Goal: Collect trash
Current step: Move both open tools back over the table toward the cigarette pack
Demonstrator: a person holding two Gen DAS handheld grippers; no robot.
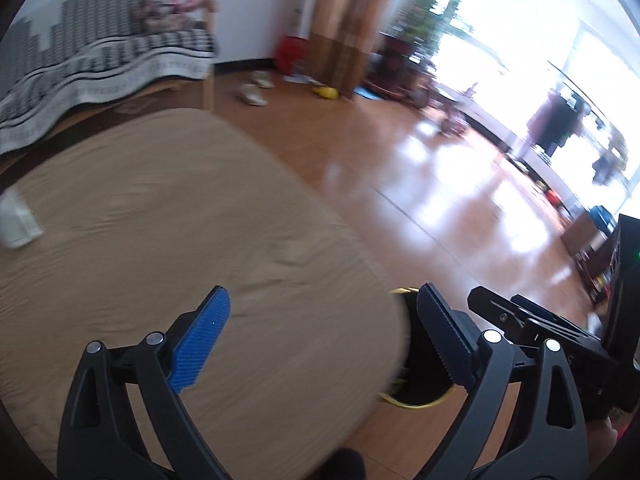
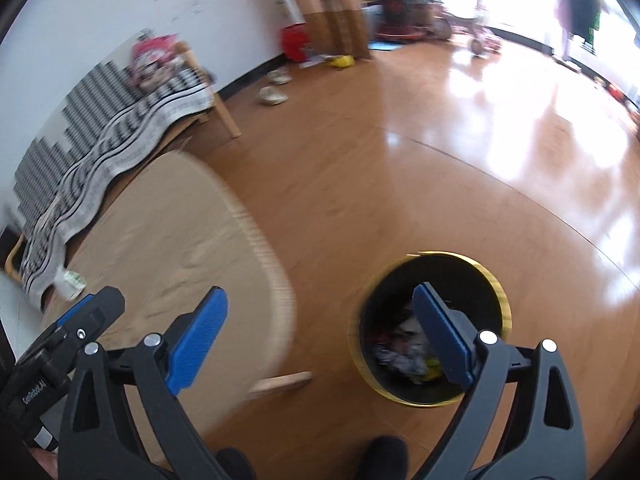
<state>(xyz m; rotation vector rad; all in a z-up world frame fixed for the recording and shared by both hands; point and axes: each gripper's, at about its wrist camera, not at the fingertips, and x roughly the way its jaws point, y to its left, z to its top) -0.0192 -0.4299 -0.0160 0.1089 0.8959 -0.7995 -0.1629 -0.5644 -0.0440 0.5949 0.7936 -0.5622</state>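
Tan cloth covers the round tabletop (image 1: pixel 160 240), bare but for a white scrap (image 1: pixel 16 220) at its far left edge. The bin (image 2: pixel 430 328) stands on the floor to the right, trash already inside. Both grippers, left (image 1: pixel 324 340) and right (image 2: pixel 320 340), hold nothing, jaws wide. Likely between pickups; next, the left gripper reaches far left for the scrap.
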